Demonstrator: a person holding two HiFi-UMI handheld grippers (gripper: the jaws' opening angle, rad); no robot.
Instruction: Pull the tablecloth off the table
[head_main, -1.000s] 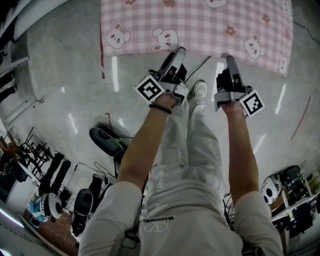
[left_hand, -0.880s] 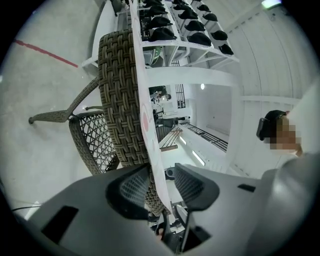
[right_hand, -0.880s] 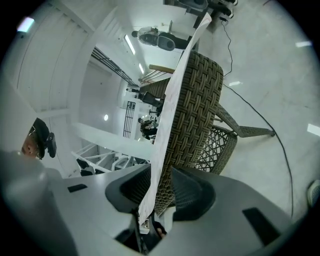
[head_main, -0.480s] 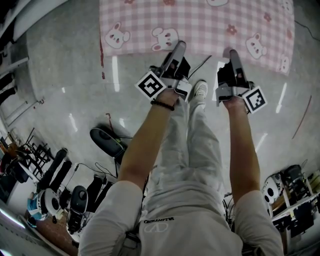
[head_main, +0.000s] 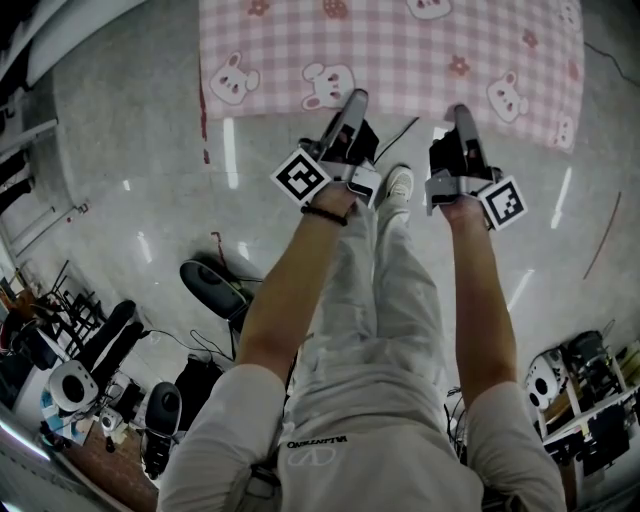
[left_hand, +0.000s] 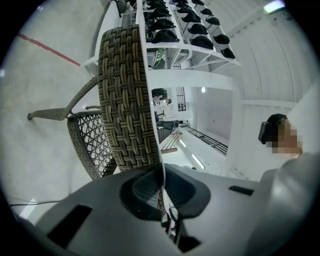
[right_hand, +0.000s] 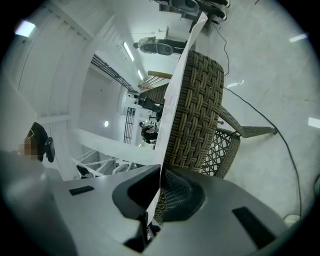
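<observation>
**At the near hem: both tongs clamped on the cloth**

Over the wicker table (left_hand: 122, 95), at the far side of the scene, the pink checked tablecloth (head_main: 400, 50) lies spread flat across the top. The left gripper (head_main: 354, 100) and right gripper (head_main: 460, 112) each have their jaws pinched together on its near hem, one left and one right of centre. The grip looks made. The next move calls for an even, level draw nearward with both hands, so the cloth slides rather than bunches.

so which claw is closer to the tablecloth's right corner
Right. The right claw grips the near edge of the tablecloth, closer to that corner; the left claw grips the same edge farther over, left of its middle.
</observation>
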